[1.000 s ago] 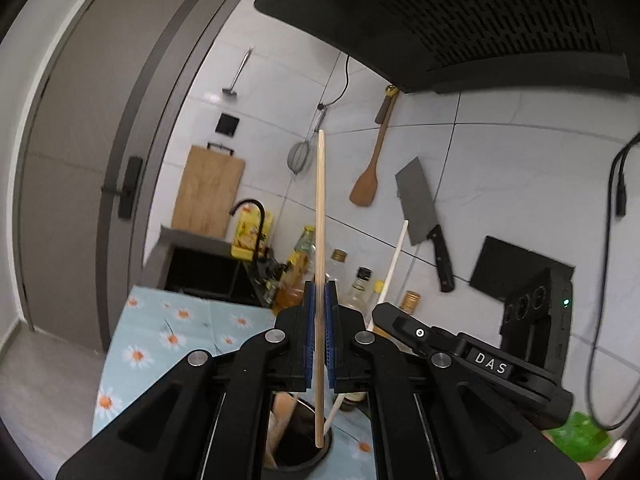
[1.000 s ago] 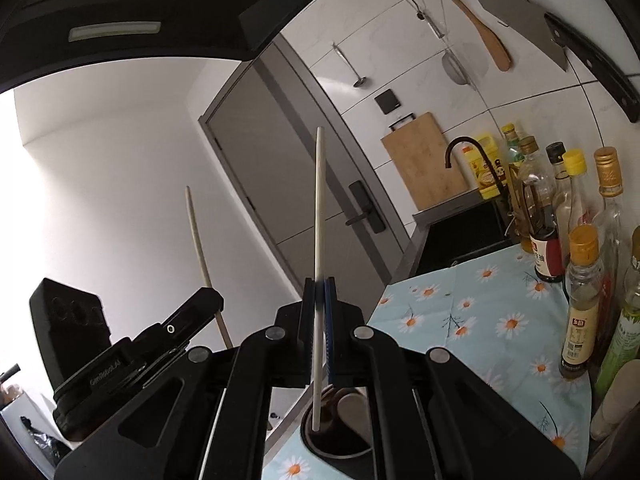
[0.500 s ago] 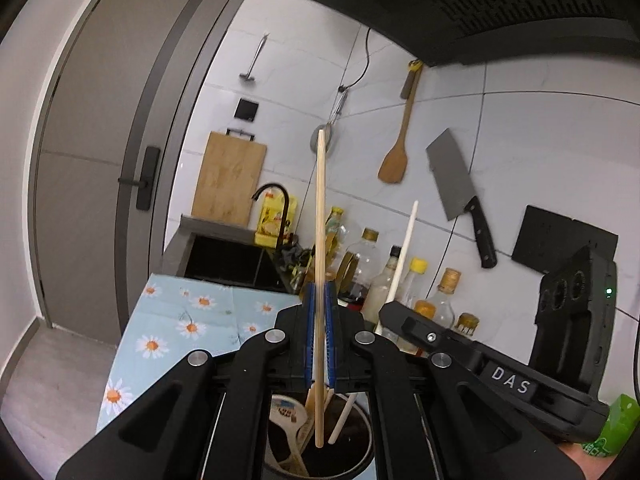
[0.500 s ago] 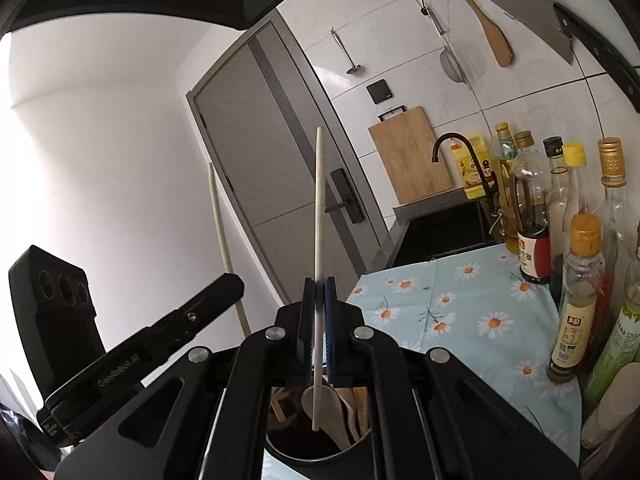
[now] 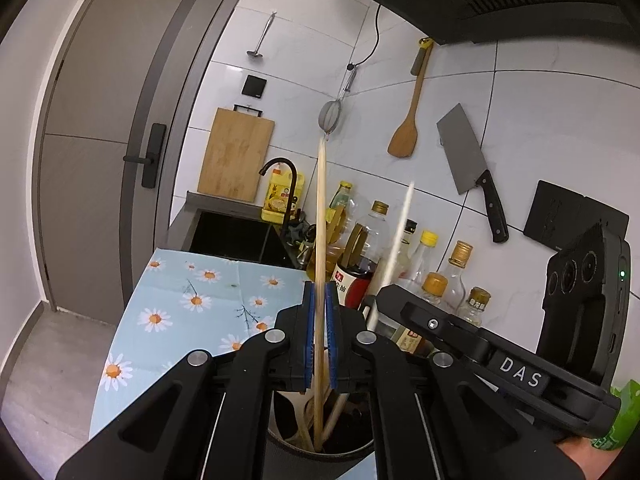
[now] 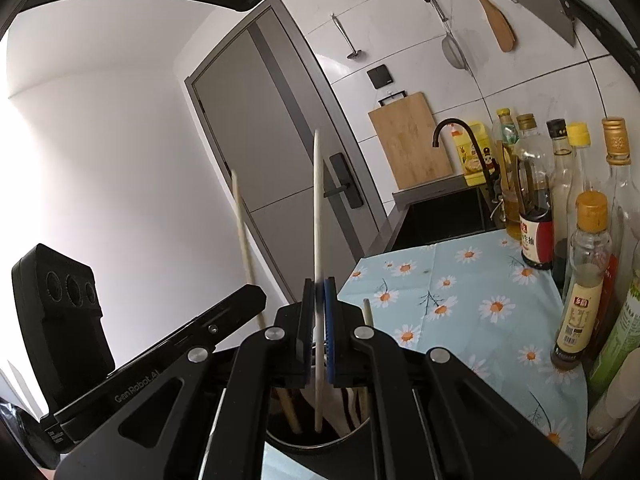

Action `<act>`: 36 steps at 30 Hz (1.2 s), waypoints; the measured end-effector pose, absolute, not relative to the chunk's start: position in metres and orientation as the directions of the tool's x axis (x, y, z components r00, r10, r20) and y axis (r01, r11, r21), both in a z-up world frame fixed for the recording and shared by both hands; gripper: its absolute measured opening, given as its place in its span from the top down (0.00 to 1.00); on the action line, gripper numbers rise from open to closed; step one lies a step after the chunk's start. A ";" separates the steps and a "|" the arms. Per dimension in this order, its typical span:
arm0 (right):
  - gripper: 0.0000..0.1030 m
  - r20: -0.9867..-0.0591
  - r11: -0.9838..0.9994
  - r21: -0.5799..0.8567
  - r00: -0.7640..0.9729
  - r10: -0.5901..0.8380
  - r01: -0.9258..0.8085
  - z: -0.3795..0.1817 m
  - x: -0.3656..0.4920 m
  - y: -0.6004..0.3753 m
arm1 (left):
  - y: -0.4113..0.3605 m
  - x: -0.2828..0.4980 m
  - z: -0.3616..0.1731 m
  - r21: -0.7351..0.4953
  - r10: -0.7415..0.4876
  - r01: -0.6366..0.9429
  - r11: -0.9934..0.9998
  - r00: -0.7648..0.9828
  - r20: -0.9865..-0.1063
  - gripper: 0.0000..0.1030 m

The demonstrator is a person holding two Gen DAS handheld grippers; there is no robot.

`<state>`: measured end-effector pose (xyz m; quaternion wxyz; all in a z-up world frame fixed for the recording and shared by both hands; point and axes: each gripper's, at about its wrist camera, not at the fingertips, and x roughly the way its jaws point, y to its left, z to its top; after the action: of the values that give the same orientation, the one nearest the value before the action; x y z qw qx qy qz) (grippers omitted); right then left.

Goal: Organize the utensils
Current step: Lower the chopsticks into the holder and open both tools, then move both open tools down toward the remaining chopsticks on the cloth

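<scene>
Moved: both grippers sank since earlier; holder rim rose into view.
Left gripper (image 5: 319, 334): clenched on bamboo chopstick (image 5: 320, 216), tip inside utensil holder (image 5: 352, 453) below.
Right gripper (image 6: 319, 330): clenched on pale chopstick (image 6: 317, 208), tip apparently inside holder.

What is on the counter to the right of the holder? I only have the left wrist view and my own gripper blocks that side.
Observer: In the right wrist view, a small bottle with an orange cap stands on the daisy tablecloth, right of the black holder.
Operator: Is the right gripper's stick inside the holder?
Observer: Yes. The right gripper is shut on a pale chopstick whose lower end is below the rim.
Operator: Anything else in there on that side?
Observer: A striped brown and white utensil leans inside, right of the chopstick.
</scene>
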<state>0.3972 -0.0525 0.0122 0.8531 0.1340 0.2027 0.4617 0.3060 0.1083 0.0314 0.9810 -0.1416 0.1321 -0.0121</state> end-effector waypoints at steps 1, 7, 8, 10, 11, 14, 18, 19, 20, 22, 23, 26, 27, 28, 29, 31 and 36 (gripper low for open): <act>0.94 -0.222 0.537 0.414 0.491 0.843 -0.735 0.012 0.397 -0.053 | 0.108 0.306 0.032 -0.279 -0.061 -0.014 0.960 0.964 -0.258 0.95; 0.94 -0.213 0.538 0.422 0.497 0.841 -0.730 0.014 0.395 -0.058 | 0.107 0.302 0.033 -0.279 -0.054 -0.022 0.960 0.964 -0.260 0.95; 0.94 -0.210 0.535 0.424 0.496 0.843 -0.731 0.014 0.394 -0.059 | 0.107 0.302 0.033 -0.278 -0.053 -0.023 0.960 0.964 -0.262 0.95; 0.94 -0.205 0.532 0.427 0.494 0.845 -0.731 0.015 0.393 -0.062 | 0.106 0.300 0.034 -0.276 -0.049 -0.026 0.961 0.964 -0.261 0.95; 0.94 -0.206 0.532 0.427 0.495 0.844 -0.731 0.016 0.393 -0.063 | 0.106 0.299 0.035 -0.279 -0.051 -0.025 0.960 0.964 -0.260 0.95; 0.94 -0.213 0.523 0.430 0.481 0.851 -0.736 0.016 0.391 -0.065 | 0.106 0.297 0.038 -0.283 -0.056 -0.026 0.959 0.959 -0.279 0.95; 0.94 -0.221 0.516 0.419 0.468 0.856 -0.747 0.020 0.383 -0.068 | 0.106 0.285 0.044 -0.290 -0.043 -0.043 0.956 0.958 -0.284 0.95; 0.94 -0.224 0.515 0.415 0.464 0.857 -0.750 0.021 0.381 -0.068 | 0.106 0.282 0.045 -0.289 -0.037 -0.049 0.956 0.957 -0.286 0.95; 0.94 -0.226 0.509 0.412 0.456 0.861 -0.756 0.022 0.377 -0.068 | 0.107 0.278 0.047 -0.288 -0.031 -0.056 0.956 0.957 -0.290 0.95; 0.94 -0.230 0.496 0.413 0.439 0.868 -0.764 0.024 0.372 -0.069 | 0.105 0.270 0.049 -0.280 -0.031 -0.056 0.958 0.954 -0.298 0.95; 0.91 -0.235 0.486 0.416 0.425 0.874 -0.769 0.025 0.370 -0.069 | 0.104 0.265 0.050 -0.272 -0.020 -0.065 0.960 0.954 -0.300 0.95; 0.86 -0.242 0.462 0.420 0.395 0.886 -0.781 0.028 0.362 -0.072 | 0.104 0.254 0.052 -0.278 -0.017 -0.075 0.958 0.949 -0.314 0.95; 0.86 -0.246 0.458 0.418 0.387 0.889 -0.785 0.028 0.359 -0.072 | 0.104 0.250 0.052 -0.278 -0.012 -0.082 0.957 0.947 -0.320 0.95; 0.86 -0.254 0.452 0.418 0.376 0.891 -0.788 0.028 0.356 -0.073 | 0.104 0.245 0.052 -0.275 -0.004 -0.091 0.957 0.945 -0.326 0.95; 0.86 -0.258 0.449 0.414 0.371 0.892 -0.792 0.028 0.353 -0.074 | 0.105 0.239 0.052 -0.274 0.009 -0.105 0.956 0.943 -0.332 0.95; 0.85 -0.273 0.446 0.398 0.361 0.892 -0.802 0.028 0.346 -0.073 | 0.107 0.230 0.052 -0.288 0.006 -0.113 0.951 0.938 -0.347 0.95; 0.82 -0.327 0.426 0.373 0.313 0.892 -0.824 0.027 0.330 -0.071 | 0.107 0.207 0.048 -0.264 0.038 -0.152 0.952 0.919 -0.392 0.93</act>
<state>0.3296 -0.0715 0.0273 0.8072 0.0682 0.2475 0.5315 0.2066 0.1066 0.0480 0.9686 -0.1463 0.1950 0.0492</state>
